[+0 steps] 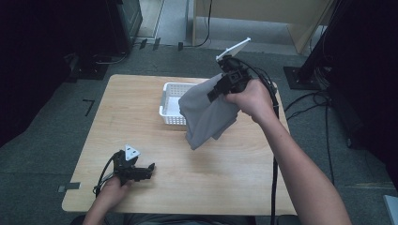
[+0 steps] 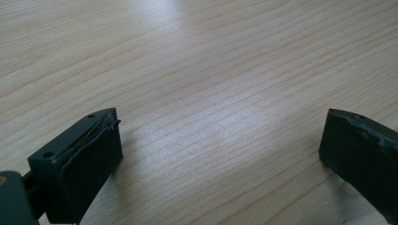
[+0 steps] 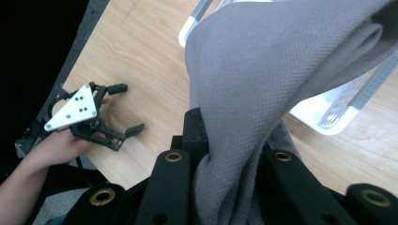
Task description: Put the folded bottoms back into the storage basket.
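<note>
A grey cloth (image 1: 206, 115) hangs folded in the air over the table's right half, its lower edge clear of the wood. My right gripper (image 1: 217, 92) is shut on the cloth's upper edge, raised above the white basket (image 1: 170, 101). In the right gripper view the cloth (image 3: 263, 84) drapes from between the jaws and covers the fingertips. My left gripper (image 1: 149, 169) rests low at the table's near left, open, with nothing between its jaws. In the left gripper view its fingertips (image 2: 94, 145) stand wide apart over bare wood.
The white slatted basket stands at the table's far middle, partly behind the cloth; its rim (image 3: 328, 119) shows under the cloth. The wooden table (image 1: 141, 117) is surrounded by grey carpet, with cables and dark stands to the right and rear.
</note>
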